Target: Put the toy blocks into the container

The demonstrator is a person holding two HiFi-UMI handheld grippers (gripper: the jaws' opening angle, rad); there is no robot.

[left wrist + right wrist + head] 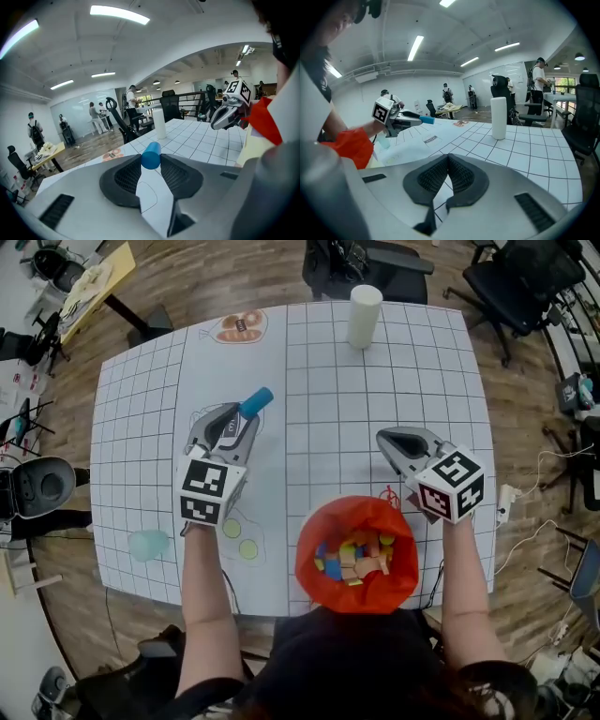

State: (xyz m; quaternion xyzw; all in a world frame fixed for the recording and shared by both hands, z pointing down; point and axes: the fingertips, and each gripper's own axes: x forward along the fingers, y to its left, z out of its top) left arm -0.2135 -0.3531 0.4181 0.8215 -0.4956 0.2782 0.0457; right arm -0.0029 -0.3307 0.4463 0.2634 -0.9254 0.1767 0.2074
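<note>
Far left, well apart from the left claw (236, 418): pale teal object (148, 544) on the gridded counter (375, 381).

Left claw: stands partly open and clamps a blue cylinder block (256, 402) between its pads. Grips the block near one end, with the rest projecting past the tips. Holds it above the counter.

Between the two claws, on the person's side of both tips: red container (356, 509), mouth open upward, at the near edge of the counter. Holds mixed toy blocks (356, 559) in yellow, blue, green and plain wood. Sits just beside the marker cube of the right claw.

Right claw (382, 437): pads pressed together with nothing between them. Points away from the person over bare grid.

Beyond the right claw's tips, well apart: white upright roll (364, 315) near the far edge of the counter.
</note>
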